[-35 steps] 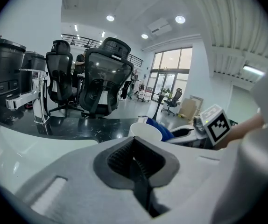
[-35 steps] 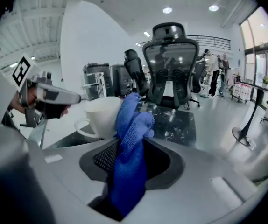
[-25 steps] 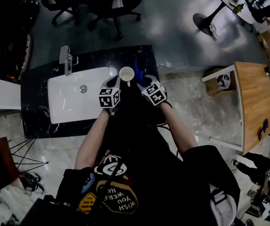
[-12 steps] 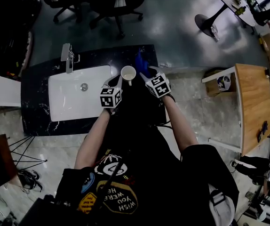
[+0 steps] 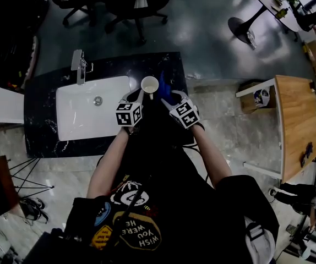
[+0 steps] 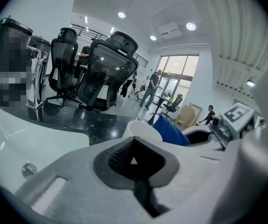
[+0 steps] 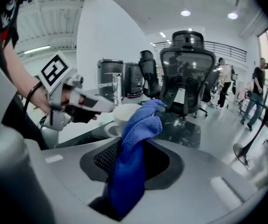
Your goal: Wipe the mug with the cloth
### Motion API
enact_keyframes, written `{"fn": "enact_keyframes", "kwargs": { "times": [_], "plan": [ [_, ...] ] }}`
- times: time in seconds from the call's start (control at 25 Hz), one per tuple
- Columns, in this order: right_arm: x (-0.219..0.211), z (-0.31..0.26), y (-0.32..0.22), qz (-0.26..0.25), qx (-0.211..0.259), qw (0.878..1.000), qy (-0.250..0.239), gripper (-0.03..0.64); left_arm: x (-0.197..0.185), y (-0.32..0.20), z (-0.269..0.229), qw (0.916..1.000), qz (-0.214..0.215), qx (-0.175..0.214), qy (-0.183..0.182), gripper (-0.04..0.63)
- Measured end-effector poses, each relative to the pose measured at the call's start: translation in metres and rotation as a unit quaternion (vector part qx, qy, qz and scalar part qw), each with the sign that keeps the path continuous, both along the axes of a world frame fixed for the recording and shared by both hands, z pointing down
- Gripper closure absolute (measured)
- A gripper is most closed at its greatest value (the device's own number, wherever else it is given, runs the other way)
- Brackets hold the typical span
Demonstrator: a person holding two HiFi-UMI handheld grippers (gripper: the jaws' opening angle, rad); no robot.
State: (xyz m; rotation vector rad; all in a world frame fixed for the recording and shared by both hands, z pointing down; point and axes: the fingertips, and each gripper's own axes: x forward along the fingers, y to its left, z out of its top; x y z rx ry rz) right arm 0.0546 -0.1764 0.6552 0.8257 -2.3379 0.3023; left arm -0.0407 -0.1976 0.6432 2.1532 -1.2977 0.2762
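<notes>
Looking down on a dark marbled counter (image 5: 42,131) with a white sink (image 5: 72,125) set into its left part, drain mid-basin. Two black office chairs (image 5: 130,1) sit on the floor beyond the counter's far edge. A person stands at the near edge with both arms out over the counter's right part.

Left gripper (image 5: 140,95): tips at the near-left side of the mug (image 5: 148,84), just right of the sink's rim. In the left gripper view the jaws are pinched nearly together, with a small white sliver between the pads. The mug's rim shows straight beyond the tips. Reads as clamped on the mug.

Right gripper (image 5: 174,95): jaws clamped on the cloth (image 5: 167,84). Bunched fabric fills the gap between the pads and sticks out forward past the tips.

Faucet (image 5: 77,67): chrome, at the sink's far-left corner, well apart from both tools.

Mug: white, upright, mouth up, on the counter between the sink's far-right corner and the cloth.

Cloth: blue, free end up beside the mug's right side at rim level. Can't tell if it touches the mug or sits just off it.
</notes>
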Motion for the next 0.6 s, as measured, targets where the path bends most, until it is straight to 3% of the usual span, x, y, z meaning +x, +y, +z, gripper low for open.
{"fn": "enact_keyframes", "kwargs": {
  "times": [0.08, 0.16, 0.36, 0.6],
  "plan": [
    [0.009, -0.014, -0.029, 0.042, 0.009, 0.999, -0.017, 0.479, 0.001, 0.000, 0.000, 1.0000, 0.003, 0.001, -0.004, 0.592],
    [0.010, -0.016, -0.048, 0.050, 0.013, 0.999, -0.009, 0.479, 0.002, 0.000, 0.000, 1.0000, 0.004, 0.001, -0.005, 0.592],
    [-0.005, 0.010, -0.022, -0.017, -0.003, 0.999, 0.041, 0.479, 0.003, 0.004, 0.002, 0.9999, 0.007, -0.006, -0.009, 0.592],
    [-0.015, 0.010, 0.035, -0.074, -0.017, 0.997, 0.021, 0.479, 0.005, 0.003, 0.002, 0.9999, 0.008, -0.004, -0.006, 0.592]
  ]
}}
